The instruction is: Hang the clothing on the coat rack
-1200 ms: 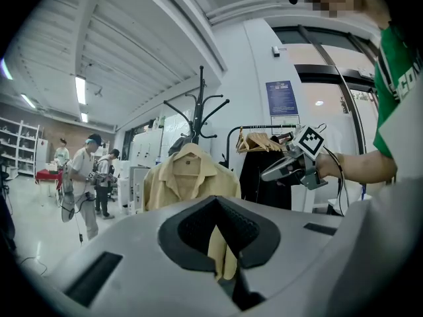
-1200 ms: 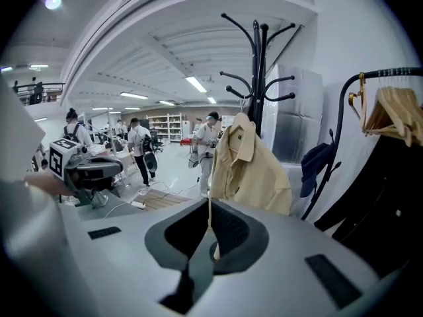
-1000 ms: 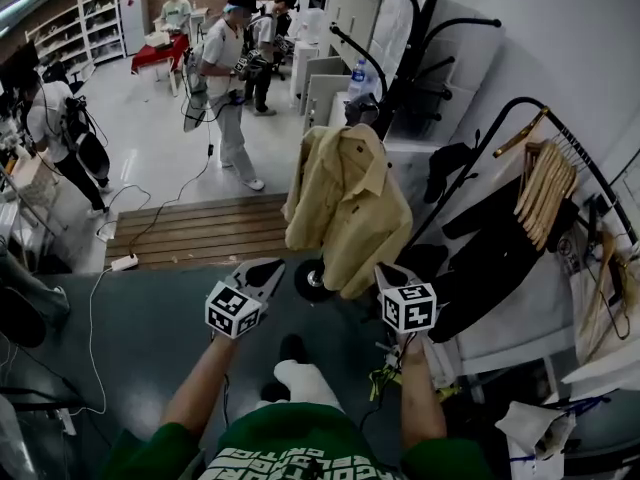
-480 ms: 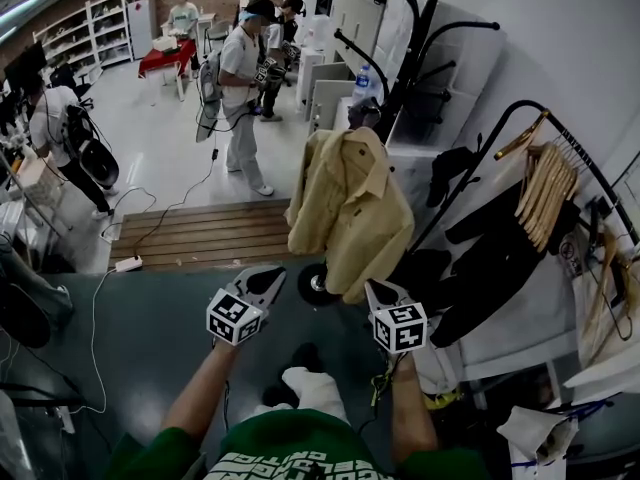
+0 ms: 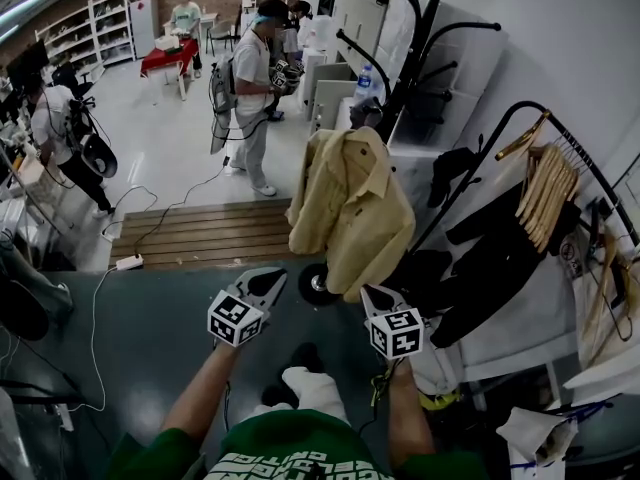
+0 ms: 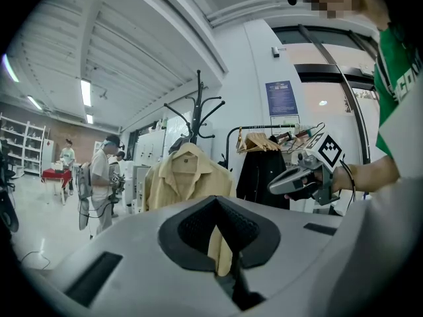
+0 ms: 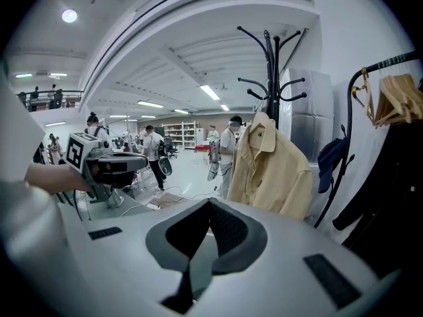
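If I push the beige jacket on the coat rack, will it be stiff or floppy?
Probably floppy: the beige jacket drapes in soft folds, sleeves hanging loose. It would likely swing, since it seems to hang only by its collar on the coat rack. A hard tug might tip the thin rack.

Pale yellow jacket (image 5: 348,208) on the black coat rack (image 5: 412,58); right of the rack, a black garment (image 5: 495,258) under tan hangers (image 5: 545,183).
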Available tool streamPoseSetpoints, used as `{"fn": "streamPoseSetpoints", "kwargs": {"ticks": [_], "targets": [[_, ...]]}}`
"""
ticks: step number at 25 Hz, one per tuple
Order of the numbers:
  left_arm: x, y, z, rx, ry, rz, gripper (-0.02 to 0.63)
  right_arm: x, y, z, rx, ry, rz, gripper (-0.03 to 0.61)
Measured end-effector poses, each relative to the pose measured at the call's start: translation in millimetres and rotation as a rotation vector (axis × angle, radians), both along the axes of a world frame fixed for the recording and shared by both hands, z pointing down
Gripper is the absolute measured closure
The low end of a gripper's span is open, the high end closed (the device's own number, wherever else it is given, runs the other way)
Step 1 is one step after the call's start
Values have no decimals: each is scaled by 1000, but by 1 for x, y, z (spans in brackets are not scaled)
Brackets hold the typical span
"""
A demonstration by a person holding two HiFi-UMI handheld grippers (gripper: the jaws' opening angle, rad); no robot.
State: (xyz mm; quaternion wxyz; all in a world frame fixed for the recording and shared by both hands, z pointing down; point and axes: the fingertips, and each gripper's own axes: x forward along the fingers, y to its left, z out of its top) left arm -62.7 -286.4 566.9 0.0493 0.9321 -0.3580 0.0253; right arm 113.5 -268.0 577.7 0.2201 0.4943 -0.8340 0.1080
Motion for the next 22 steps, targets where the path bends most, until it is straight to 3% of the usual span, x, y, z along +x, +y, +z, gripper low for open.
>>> {"fn": "streamPoseSetpoints", "kwargs": {"ticks": [14, 22], "targets": [[-3, 7, 6, -9, -34, 10, 611, -2, 16, 16, -22, -29, 20, 571], [-9, 8, 7, -14, -31, 2, 611, 0, 17, 19, -6, 3, 37, 571]]}}
